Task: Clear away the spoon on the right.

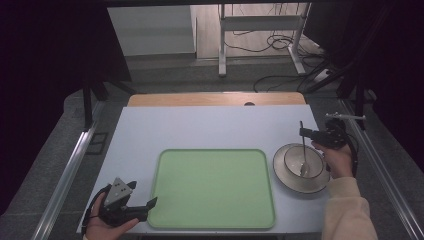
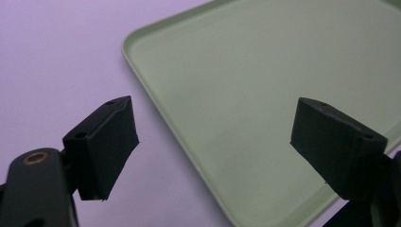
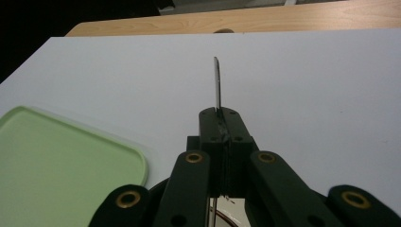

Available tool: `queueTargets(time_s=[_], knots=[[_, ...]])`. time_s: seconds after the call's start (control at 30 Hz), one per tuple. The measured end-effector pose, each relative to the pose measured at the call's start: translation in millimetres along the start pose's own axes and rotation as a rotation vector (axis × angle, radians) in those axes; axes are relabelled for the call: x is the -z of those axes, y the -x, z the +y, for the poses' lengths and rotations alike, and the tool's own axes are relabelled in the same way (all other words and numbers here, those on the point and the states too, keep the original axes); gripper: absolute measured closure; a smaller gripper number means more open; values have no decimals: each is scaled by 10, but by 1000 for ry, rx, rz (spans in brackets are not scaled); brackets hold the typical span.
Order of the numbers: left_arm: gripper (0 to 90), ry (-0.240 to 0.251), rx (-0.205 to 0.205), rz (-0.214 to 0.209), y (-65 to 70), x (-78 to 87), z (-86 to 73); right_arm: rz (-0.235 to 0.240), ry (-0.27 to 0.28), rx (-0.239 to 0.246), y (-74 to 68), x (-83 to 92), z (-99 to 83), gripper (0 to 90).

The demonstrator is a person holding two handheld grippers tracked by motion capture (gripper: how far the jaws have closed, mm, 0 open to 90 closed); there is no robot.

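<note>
From above we see a green tray (image 1: 212, 189) at the middle of the white table (image 1: 210, 127), with a bowl (image 1: 303, 161) on a plate (image 1: 282, 172) just right of the tray, while the right gripper view hides most of that crockery behind the jaws. Our right gripper (image 1: 305, 132) hovers over the bowl, clenched on a spoon (image 1: 303, 150) handle, the spoon's tip down in the bowl. Our left gripper (image 1: 145, 206) rests low at the tray's near-left corner with its jaws spread wide and holding nothing; we can read no writing anywhere.
</note>
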State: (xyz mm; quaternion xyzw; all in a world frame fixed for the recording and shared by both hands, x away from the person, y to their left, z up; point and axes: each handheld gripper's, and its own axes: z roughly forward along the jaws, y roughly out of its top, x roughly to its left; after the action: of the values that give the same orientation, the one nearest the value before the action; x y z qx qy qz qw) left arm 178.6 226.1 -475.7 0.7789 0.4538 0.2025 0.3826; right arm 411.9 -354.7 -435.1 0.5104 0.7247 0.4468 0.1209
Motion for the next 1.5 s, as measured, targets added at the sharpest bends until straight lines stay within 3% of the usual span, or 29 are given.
queueTargets(time_s=[0.4, 0.63, 0.9, 1.5], knots=[[150, 3, 1, 0, -5, -2, -1, 34, 79, -14, 5, 266, 63, 895], [150, 3, 0, 0, -6, 0, -2, 59, 139, -5, -95, 434, 145, 895], [150, 3, 2, 1, -13, -2, -4, 95, 157, -10, -192, 484, 206, 895], [150, 4, 3, 0, -14, 3, -7, 114, 161, 59, -494, 526, 280, 894]])
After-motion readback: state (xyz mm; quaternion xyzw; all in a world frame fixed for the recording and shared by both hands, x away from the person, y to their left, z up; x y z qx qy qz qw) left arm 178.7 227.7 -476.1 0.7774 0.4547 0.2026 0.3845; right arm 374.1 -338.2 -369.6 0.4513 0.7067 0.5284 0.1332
